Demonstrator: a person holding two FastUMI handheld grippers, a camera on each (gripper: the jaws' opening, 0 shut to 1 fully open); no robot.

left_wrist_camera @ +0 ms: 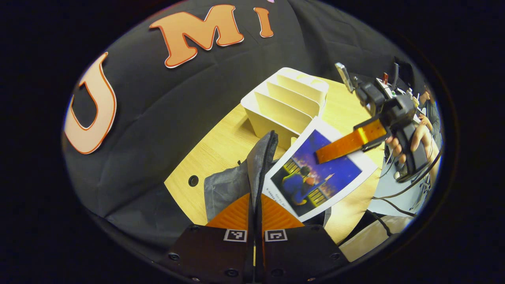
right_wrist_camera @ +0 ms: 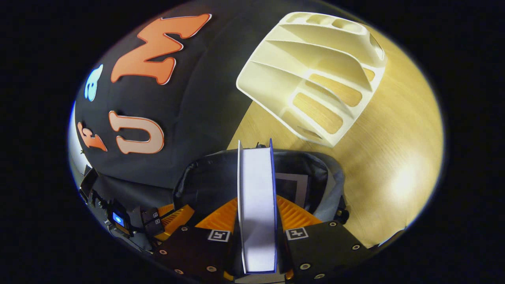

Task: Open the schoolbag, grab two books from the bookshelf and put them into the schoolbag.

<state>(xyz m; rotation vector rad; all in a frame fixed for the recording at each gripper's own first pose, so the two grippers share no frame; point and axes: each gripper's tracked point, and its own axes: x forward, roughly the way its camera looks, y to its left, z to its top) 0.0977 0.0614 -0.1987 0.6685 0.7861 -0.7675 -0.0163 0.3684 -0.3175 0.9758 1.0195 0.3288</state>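
The schoolbag [left_wrist_camera: 230, 183] is soft grey fabric, crinkled, with a dark zipper running along its raised edge. It sits on the pale wood-grain surface [left_wrist_camera: 221, 146], near the cloth wall [left_wrist_camera: 158, 118]. In the left gripper view the left gripper [left_wrist_camera: 256, 205] is closed on that zippered edge, its ribbed fingers pressed flat against the cloth from both sides and holding the flap upright.

The book [left_wrist_camera: 317, 171] is a thin, glossy paperback with a white border around a deep blue illustrated cover. It hangs tilted just above the bag's open mouth. The right gripper [left_wrist_camera: 321, 156], held by a hand [left_wrist_camera: 418, 138], clamps its upper part. In the right gripper view the book [right_wrist_camera: 257, 205] is seen edge-on: a smooth white block of pages between blue covers, squeezed between the right gripper's [right_wrist_camera: 258, 215] ridged fingers. Below it the bag [right_wrist_camera: 315, 173] gapes open, its dark lining showing and another white-bordered book visible inside.

The bookshelf [left_wrist_camera: 288, 102] is a cream plastic rack with slanted dividers and rounded slots, standing on the surface just beyond the bag.
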